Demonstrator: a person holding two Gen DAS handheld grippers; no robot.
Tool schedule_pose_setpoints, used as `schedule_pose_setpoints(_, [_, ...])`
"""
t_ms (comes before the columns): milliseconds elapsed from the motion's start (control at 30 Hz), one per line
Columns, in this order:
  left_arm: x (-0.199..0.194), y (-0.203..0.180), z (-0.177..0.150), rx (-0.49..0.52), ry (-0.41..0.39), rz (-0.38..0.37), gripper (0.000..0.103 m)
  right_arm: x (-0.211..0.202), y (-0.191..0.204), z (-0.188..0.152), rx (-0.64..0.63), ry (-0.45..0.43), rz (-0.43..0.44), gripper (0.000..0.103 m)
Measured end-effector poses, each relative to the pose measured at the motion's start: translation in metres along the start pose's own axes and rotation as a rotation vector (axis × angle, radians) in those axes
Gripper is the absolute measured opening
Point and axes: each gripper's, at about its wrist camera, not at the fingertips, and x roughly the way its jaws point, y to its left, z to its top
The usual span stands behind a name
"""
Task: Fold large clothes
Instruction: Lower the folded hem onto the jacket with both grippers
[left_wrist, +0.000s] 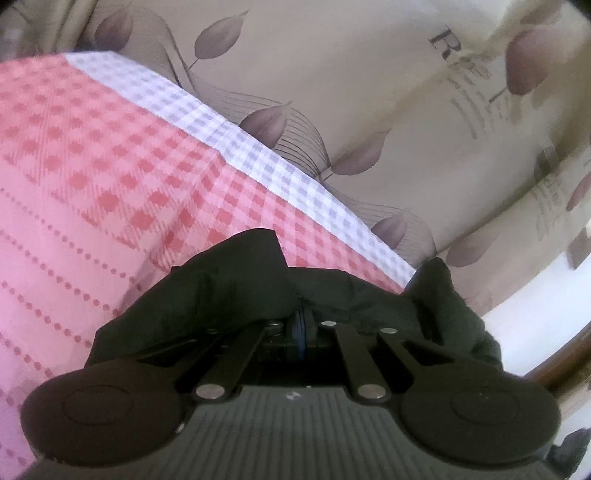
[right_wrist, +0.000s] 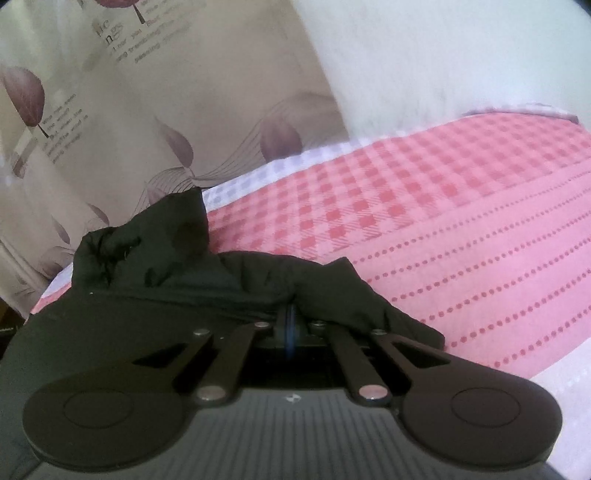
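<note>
A black garment (left_wrist: 229, 288) lies bunched over the front of my left gripper (left_wrist: 303, 325). That gripper is shut on a fold of the cloth, and the fabric hides its fingertips. In the right wrist view the same black garment (right_wrist: 166, 273) spreads to the left and over my right gripper (right_wrist: 290, 325), which is shut on its edge. Both grippers hold the cloth just above a bed with a pink checked and dotted sheet (left_wrist: 92, 184) (right_wrist: 443, 229).
A beige curtain printed with purple leaves (left_wrist: 332, 92) (right_wrist: 129, 129) hangs behind the bed. The sheet has a white and lilac checked border (left_wrist: 229, 136) along its far edge. A white wall (right_wrist: 443, 55) stands at the right, and a brown wooden edge (left_wrist: 569, 358) shows at the far right.
</note>
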Motion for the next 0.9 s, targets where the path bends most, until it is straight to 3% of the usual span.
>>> schedule_pose_setpoints(333, [-0.002,0.004,-0.003,-0.057,-0.013,-0.007,0.011,0.002,0.018,-0.002,-0.116,-0.015,-0.082,0.0])
schedule_pose_setpoints(533, [-0.016,0.003,-0.007,-0.086,-0.11,0.063,0.011,0.005,0.043,-0.007,-0.269,-0.031,-0.195,0.0])
schedule_pose_setpoints(633, [-0.02,0.004,-0.007,-0.097,-0.132,0.086,0.011,0.004,0.038,-0.005,-0.243,-0.03,-0.175,0.0])
schedule_pose_setpoints(900, [-0.015,0.007,-0.005,-0.102,-0.096,0.082,0.011,-0.004,0.04,-0.001,-0.202,-0.04,-0.165,0.0])
